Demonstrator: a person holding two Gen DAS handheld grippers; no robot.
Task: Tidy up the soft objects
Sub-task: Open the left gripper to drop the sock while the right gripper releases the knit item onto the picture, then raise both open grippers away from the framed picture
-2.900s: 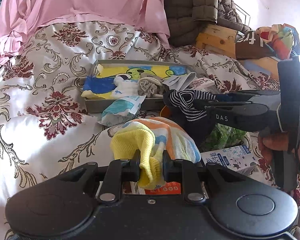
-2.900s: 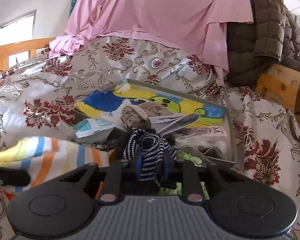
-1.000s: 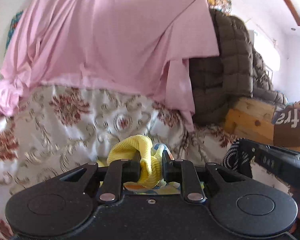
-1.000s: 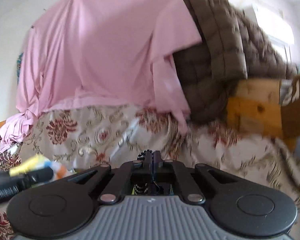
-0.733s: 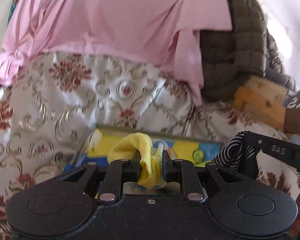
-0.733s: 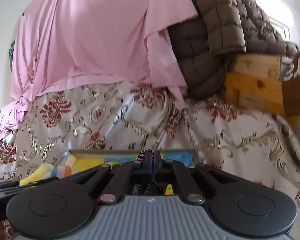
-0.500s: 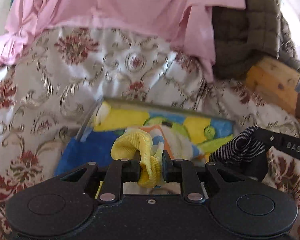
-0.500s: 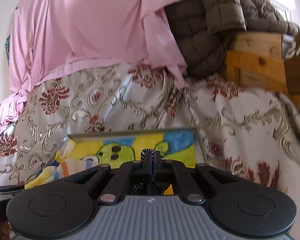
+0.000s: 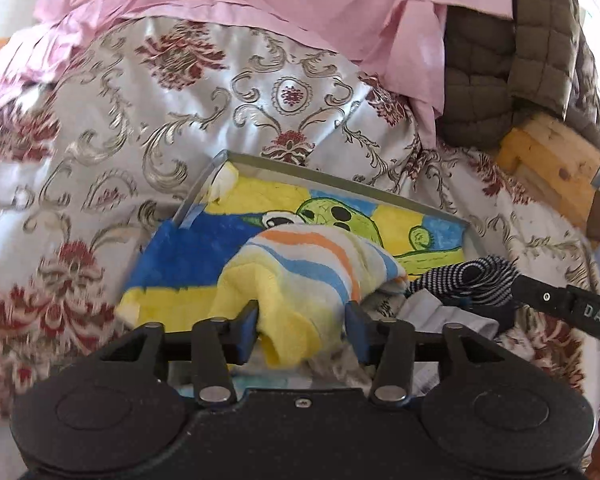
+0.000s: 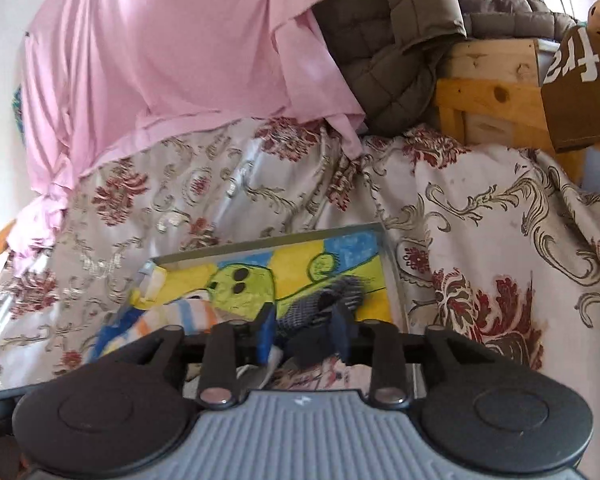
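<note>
**Letting Two Soft Items Down Into the Tray**

Spreading apart over the tray, the left claw (image 9: 302, 326) has its jaws wide, with the striped towel (image 9: 308, 272) slumped between them but not pinched; the cloth rests under its own weight on the tray's contents, which suggests a release so it stays there. Beside it on the right, the right claw (image 10: 306, 330) is likewise parted, the dark striped sock (image 10: 320, 308) lying loose between its fingers. Both items lie on the near half of the tray (image 9: 340, 182), on the bright cartoon cloth (image 9: 188, 256) that lines it, so the soft things gather in one container. The tray sits on the bed's floral bedspread (image 9: 148, 120), toward its middle. Farther back, a pink sheet (image 10: 172, 48) and a quilted brown jacket (image 10: 396, 24) drape down by the wooden frame (image 10: 488, 96) at the bed's far right corner.
</note>
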